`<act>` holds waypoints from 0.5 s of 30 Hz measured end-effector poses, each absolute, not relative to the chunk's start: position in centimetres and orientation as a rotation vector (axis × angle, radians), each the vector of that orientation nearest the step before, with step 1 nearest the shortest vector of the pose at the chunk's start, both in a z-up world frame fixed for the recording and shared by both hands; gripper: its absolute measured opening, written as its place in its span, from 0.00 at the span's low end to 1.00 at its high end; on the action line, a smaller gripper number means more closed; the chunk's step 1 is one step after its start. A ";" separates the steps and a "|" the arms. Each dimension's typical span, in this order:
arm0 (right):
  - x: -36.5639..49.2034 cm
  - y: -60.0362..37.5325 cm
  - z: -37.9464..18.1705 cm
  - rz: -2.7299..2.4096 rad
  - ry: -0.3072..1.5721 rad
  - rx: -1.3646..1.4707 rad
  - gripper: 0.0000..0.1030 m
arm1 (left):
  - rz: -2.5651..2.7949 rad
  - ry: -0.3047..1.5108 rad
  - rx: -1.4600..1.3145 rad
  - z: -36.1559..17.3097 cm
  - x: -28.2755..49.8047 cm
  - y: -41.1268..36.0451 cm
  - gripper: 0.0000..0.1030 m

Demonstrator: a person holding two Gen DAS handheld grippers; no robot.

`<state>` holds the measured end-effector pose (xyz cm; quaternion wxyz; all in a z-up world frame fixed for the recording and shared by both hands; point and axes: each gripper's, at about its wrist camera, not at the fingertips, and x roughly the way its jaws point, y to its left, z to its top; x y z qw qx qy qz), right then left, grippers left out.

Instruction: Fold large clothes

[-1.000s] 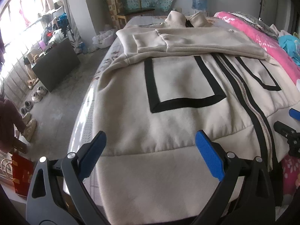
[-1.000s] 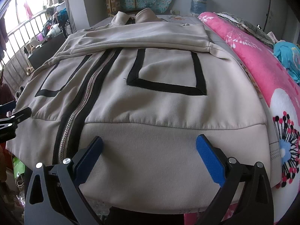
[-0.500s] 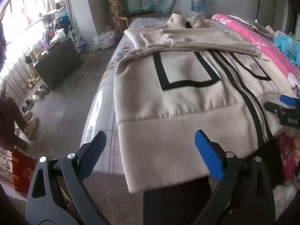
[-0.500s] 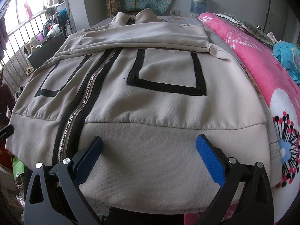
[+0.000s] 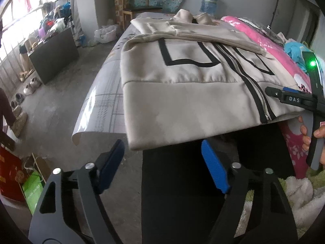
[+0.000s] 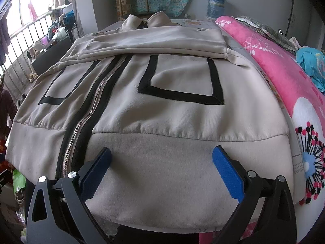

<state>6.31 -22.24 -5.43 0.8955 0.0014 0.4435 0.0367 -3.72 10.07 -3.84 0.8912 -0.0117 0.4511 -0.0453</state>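
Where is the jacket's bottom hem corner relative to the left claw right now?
In the left wrist view, the hem corner of the beige jacket overhangs the bed edge, just above the closing left claw, nothing between its pads.

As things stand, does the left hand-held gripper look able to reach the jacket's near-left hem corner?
Probably yes: the left hand-held gripper, jaws closing on nothing, sits just below the jacket hem corner, nothing between.

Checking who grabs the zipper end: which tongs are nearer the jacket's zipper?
Right. The right tongs hover over the hem, just beside the zipper. The left tongs, closing on nothing, sit off the hem's far corner.
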 end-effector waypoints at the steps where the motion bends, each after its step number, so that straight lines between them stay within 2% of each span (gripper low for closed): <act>1: 6.3 -22.3 -5.4 0.077 0.918 0.002 0.94 | -0.092 0.937 -0.035 -3.8 -3.7 10.3 0.69; 15: 6.3 -22.2 -5.5 0.070 0.916 0.002 0.94 | -0.119 0.999 -0.391 -6.4 -1.3 15.2 0.60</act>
